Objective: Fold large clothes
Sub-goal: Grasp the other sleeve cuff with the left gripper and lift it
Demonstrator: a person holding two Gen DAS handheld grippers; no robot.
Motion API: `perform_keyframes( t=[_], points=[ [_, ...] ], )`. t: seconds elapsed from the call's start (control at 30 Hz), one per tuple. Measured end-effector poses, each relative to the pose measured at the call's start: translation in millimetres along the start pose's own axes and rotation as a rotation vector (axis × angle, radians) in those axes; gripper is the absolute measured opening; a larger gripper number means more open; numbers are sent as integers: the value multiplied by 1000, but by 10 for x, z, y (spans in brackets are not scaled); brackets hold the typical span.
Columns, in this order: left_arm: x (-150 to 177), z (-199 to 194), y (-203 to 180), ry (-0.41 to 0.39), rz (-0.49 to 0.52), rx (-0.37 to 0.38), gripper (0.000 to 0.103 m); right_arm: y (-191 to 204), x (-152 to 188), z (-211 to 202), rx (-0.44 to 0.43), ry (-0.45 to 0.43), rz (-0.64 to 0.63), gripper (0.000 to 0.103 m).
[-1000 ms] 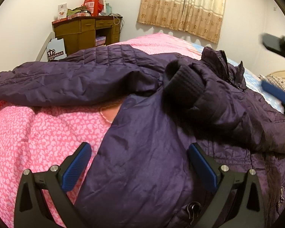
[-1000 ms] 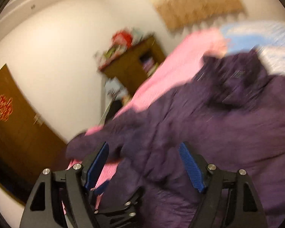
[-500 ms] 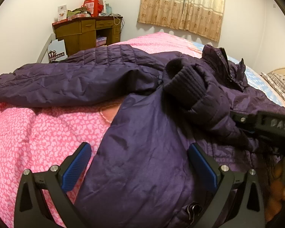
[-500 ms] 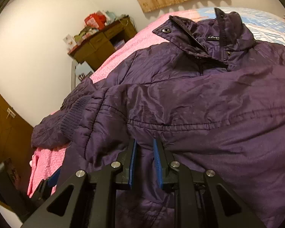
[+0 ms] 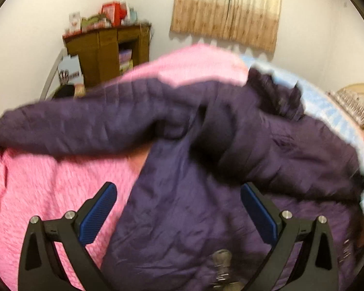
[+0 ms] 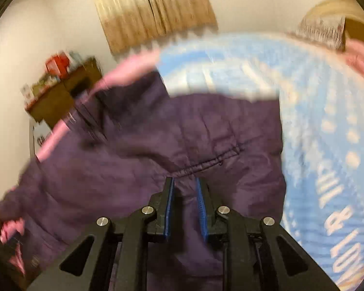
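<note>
On the bed: we've barely started, dark purple quilted jacket (image 5: 186, 208) sprawls, sleeves unfolded.
Left gripper (image 5: 179, 215): spread wide, empty.
Right gripper (image 6: 185, 201): pinching jacket fabric.

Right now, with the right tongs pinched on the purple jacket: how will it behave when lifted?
Probably floppy: the purple jacket lies in soft creases around the right tongs, so a single pinch will likely let the rest sag. The quilted sleeve looks puffy, so likely light but bulky. The shell seems smooth and may slip. The left tongs are open above it.
</note>
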State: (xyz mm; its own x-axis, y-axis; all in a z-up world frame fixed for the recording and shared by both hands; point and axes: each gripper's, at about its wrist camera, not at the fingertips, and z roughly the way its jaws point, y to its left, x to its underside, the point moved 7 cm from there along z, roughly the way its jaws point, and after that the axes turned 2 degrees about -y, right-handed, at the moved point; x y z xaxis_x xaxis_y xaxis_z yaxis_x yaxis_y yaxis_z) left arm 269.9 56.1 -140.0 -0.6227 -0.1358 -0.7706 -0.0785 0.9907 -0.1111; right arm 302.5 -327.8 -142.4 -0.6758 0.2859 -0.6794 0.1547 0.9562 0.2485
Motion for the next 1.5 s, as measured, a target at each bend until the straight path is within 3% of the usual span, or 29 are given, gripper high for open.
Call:
perform_keyframes(
  t=[0.07,0.2,0.37,0.43,0.57,0.6,0.67,0.8,0.83,0.93,1.03,1.13,1.2,1.33,1.4,1.5],
  points=[
    [-150,-46,-92,-23,11,10,103,-59,47,62,-71,-41,28,19],
    [-445,146,-223,-37,27,-62,103,-68,-2,111,-79,-47,36,22],
    [-265,808,-248,99,25,-138,103,-100,34,59,-109,-62,50,23],
    [-219,909,-201,127,-5,-109,103,-46,37,64,-113,-65,51,23],
    [-307,772,-25,139,-55,-28,103,-79,69,26,-116,-67,54,23],
    [-374,665,79,114,-68,-9,103,-75,69,25,-116,-67,54,23],
    [-503,440,315,39,-103,-46,103,-72,65,29,-117,-67,56,23],
    [-746,-8,1383,-105,-315,-153,103,-69,68,33,-116,-67,54,23],
    [-756,-80,1748,-123,-401,-212,103,-68,70,33,-116,-68,54,23],
    [-594,-145,2731,-104,-676,-334,103,-65,69,34,-116,-67,54,23],
    [-297,-90,3402,-94,-952,-326,103,-62,72,33,-115,-68,54,23],
    [-64,39,3751,-72,-1114,-309,103,-63,71,34,-116,-68,54,23],
    [-94,77,3818,-103,-1105,-332,103,-62,71,32,-116,-68,55,23],
    [-198,276,3762,-54,-1028,-390,102,-63,71,34,-117,-68,55,23],
    [-261,373,3701,-47,-986,-390,87,-62,71,34,-116,-68,54,23],
    [-300,412,3642,-32,-892,-456,67,-62,72,35,-116,-68,54,23]
  ],
)
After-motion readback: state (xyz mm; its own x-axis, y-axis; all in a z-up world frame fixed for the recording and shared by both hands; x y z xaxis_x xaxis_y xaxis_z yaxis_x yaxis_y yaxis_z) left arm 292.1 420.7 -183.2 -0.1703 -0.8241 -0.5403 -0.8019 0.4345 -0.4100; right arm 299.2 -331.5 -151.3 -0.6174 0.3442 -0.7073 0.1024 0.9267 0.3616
